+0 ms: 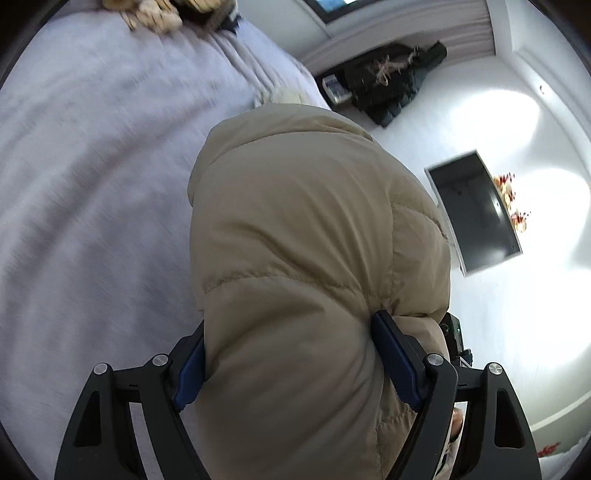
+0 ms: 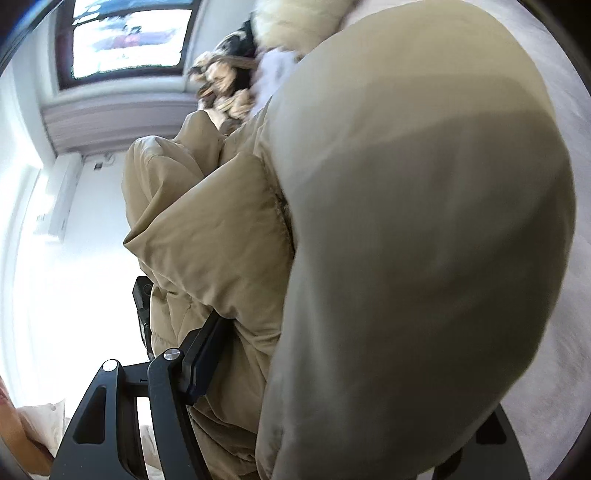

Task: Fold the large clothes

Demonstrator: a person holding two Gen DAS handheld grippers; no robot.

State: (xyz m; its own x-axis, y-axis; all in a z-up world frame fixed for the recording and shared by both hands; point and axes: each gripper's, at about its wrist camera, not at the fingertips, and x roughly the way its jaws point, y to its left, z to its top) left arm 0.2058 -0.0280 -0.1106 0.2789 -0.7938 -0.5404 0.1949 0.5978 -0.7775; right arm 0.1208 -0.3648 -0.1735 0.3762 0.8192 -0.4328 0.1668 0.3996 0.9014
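item: a large beige puffer jacket (image 1: 314, 236), bunched and lifted clear of the grey bed (image 1: 92, 177).
left tool (image 1: 291, 363): closed on a thick fold of the jacket; blue pads are pressed into the padding on both sides.
right tool (image 2: 295, 369): one finger is seen pressed against the jacket (image 2: 424, 240); the other is hidden by fabric; a grip on the jacket is judged.
key relation: the jacket's bulk is carried ahead of both tools; its long axis cannot be told while bunched; neither hand is judged nearer.
next move: laying it flat on the bed is judged to be required.
surroundings: a pile of other clothes (image 1: 155, 14) at the bed's far end; a wall-mounted screen (image 1: 476, 210); a window (image 2: 129, 40).
obstruction: none is seen on the near bed.
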